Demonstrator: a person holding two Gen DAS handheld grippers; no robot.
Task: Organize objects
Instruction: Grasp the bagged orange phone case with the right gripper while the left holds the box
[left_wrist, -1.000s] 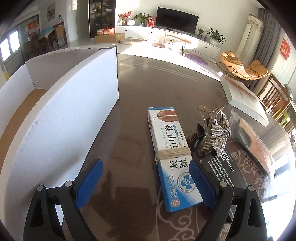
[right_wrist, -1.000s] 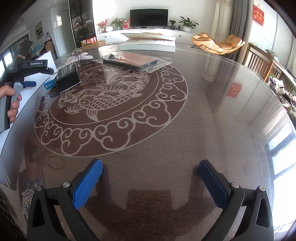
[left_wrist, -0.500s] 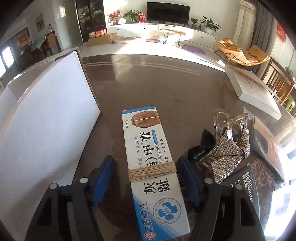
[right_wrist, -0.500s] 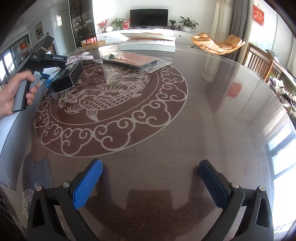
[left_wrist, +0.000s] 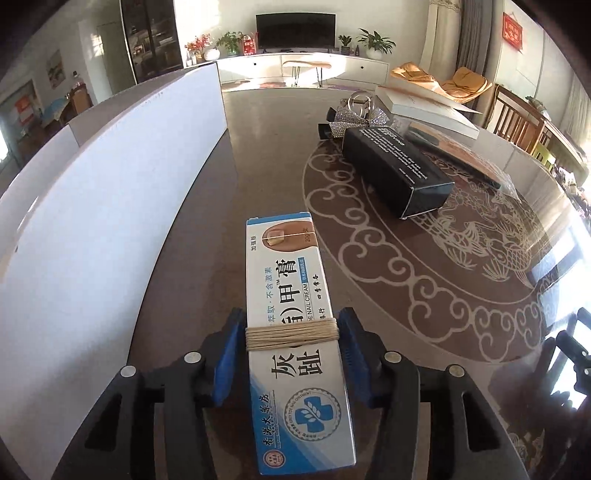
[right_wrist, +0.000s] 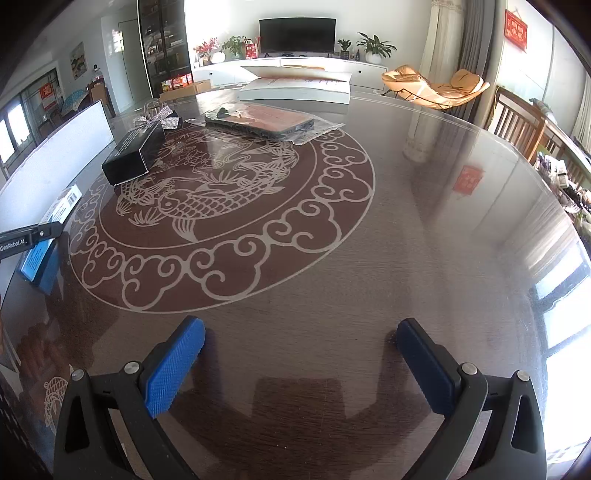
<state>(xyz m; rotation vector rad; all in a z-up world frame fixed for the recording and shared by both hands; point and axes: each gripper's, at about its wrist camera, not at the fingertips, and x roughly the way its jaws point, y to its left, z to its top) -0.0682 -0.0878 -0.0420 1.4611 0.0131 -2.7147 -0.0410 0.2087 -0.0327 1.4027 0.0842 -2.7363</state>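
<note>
Nail-cream carton (left_wrist: 295, 332): white-blue, string-bound, clenched by left gripper (left_wrist: 291, 350).
Right gripper (right_wrist: 299, 354): released, idle.
Advice: keep carton level, clear white box wall (left_wrist: 110, 206).

The dark glossy counter (right_wrist: 406, 229) bears a pale fish-and-cloud medallion (right_wrist: 221, 206). On it lie a black box (right_wrist: 133, 157), a sparkly hair clip (right_wrist: 162, 120), a bagged flat packet (right_wrist: 266, 123), a white board (left_wrist: 110, 206) and a white flat box (right_wrist: 299, 90)
</note>
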